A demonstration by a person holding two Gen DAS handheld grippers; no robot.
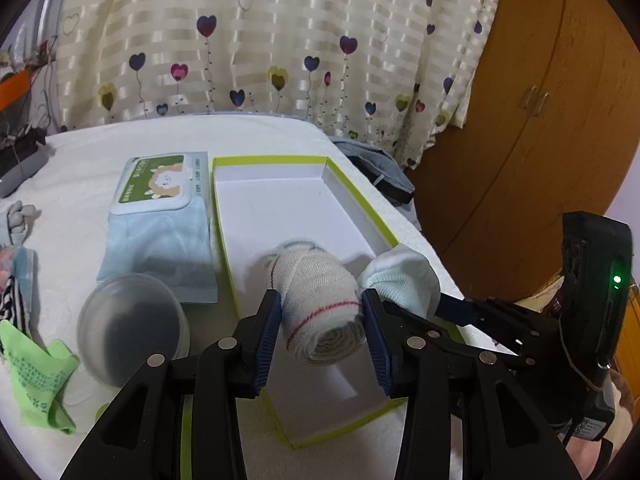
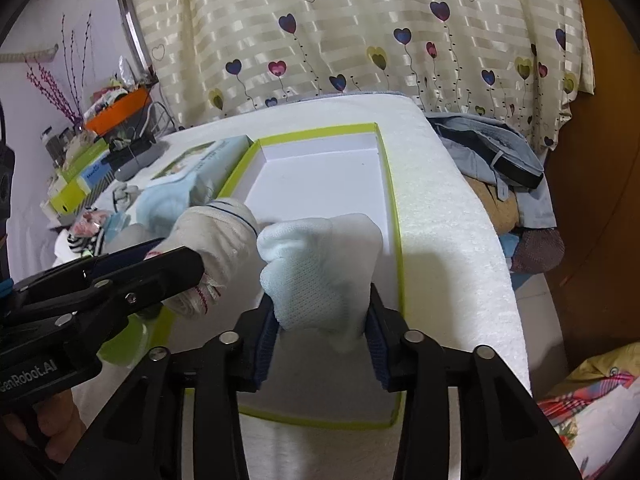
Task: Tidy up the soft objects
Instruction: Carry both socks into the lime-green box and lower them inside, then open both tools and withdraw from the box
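A white-covered table (image 1: 100,200) stands before a heart-patterned curtain (image 1: 280,32).

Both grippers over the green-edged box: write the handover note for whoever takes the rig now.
Left gripper: shut on the rolled cream sock, over the box.
Right gripper: the pale blue sock bundle sits between its pads, over the box, beside the cream roll.
Done: both bundles brought to the box; nothing lies in it yet.
Left: set both down inside, then fetch the loose items at the table's left, such as the green cloth.
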